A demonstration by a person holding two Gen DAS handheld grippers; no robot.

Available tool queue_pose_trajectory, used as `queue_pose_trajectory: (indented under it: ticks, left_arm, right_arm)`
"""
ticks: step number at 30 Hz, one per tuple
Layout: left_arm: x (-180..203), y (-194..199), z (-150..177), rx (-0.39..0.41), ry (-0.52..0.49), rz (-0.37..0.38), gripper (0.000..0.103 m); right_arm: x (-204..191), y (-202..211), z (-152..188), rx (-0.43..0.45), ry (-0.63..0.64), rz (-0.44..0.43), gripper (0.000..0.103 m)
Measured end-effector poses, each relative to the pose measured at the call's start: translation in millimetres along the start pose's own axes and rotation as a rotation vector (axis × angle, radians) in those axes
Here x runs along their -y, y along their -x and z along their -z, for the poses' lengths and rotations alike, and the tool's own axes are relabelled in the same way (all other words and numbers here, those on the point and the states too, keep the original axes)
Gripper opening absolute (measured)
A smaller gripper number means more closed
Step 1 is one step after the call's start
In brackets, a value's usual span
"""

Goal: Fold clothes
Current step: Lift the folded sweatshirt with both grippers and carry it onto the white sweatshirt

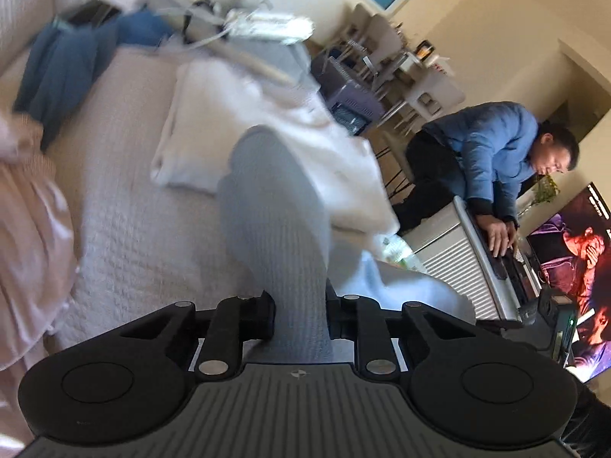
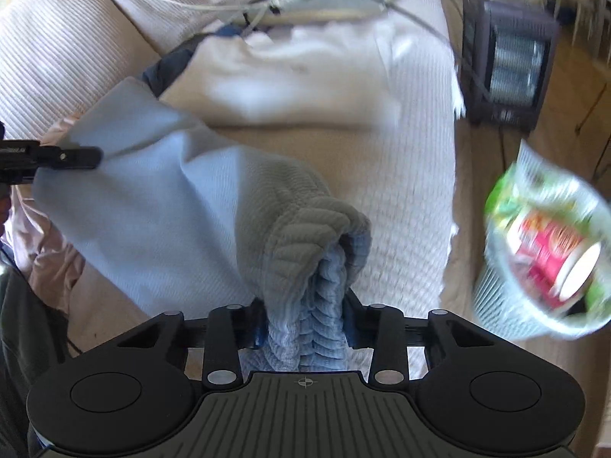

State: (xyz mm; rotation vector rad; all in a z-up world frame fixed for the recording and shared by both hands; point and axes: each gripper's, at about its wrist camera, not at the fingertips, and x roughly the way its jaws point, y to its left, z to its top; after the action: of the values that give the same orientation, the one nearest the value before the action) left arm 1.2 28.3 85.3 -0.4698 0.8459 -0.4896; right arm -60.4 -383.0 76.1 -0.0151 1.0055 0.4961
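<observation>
Grey-blue ribbed knit garment (image 2: 301,252) is bunched between the fingers of the right gripper (image 2: 305,322), pads pressing a thick fold of it from both sides, with the textured cloth spilling up over the jaws. From there the garment stretches leftward as a smoother light-blue panel to the left gripper (image 2: 82,158), whose black tip pinches its far edge in the right wrist view. Left wrist view: the left gripper (image 1: 299,318) is clamped on a narrow band of the same garment (image 1: 275,206), which rises away from the jaws, raised above the bed. Below lies a cream quilted bed cover (image 1: 133,236). Pink satin fabric (image 1: 30,229) sits at the left edge of that view, a white folded cloth (image 1: 214,122) further back, a dark blue garment (image 1: 65,72) beyond it, with blurred white cables (image 1: 244,26) near the top. Right of the bed: a mesh waste bin (image 2: 542,244) holding colourful packaging, a dark heater (image 2: 508,65) on the wooden floor. Far right in the left wrist view, a person in a blue jacket (image 1: 492,152) bends over a surface.
</observation>
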Motion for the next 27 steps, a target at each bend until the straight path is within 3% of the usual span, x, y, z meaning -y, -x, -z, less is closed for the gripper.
queue_pose_trajectory:
  ticks: [3, 8, 11, 14, 20, 24, 27]
  left_arm:
    - [11.8, 22.3, -10.0, 0.066, -0.03, 0.02, 0.018]
    - [26.4, 38.9, -59.3, 0.182, -0.101, 0.032, 0.018]
    - [31.2, 30.5, -88.3, 0.202, -0.158, -0.003, 0.019]
    - [26.7, 12.5, -114.8, 0.197, -0.195, -0.05, 0.019]
    - [-3.1, -46.9, -137.4, 0.136, -0.156, -0.078, 0.019]
    - [-33.4, -84.5, -132.4, 0.076, -0.108, -0.108, 0.02]
    - [-54.3, -101.8, -130.5, 0.039, -0.068, -0.149, 0.03]
  right_arm:
    - [-7.2, 18.3, -15.4, 0.07, 0.025, 0.021, 0.035]
    - [-5.6, 41.8, -70.8, 0.185, 0.051, 0.005, 0.035]
    - [1.1, 41.2, -113.2, 0.26, 0.044, 0.02, 0.035]
    - [8.0, 23.5, -152.2, 0.275, 0.047, 0.05, 0.035]
    - [23.9, -32.1, -204.3, 0.216, 0.03, 0.132, 0.035]
    - [37.3, -66.3, -209.6, 0.122, 0.004, 0.151, 0.035]
    - [43.7, -87.7, -207.3, 0.075, -0.001, 0.171, 0.043]
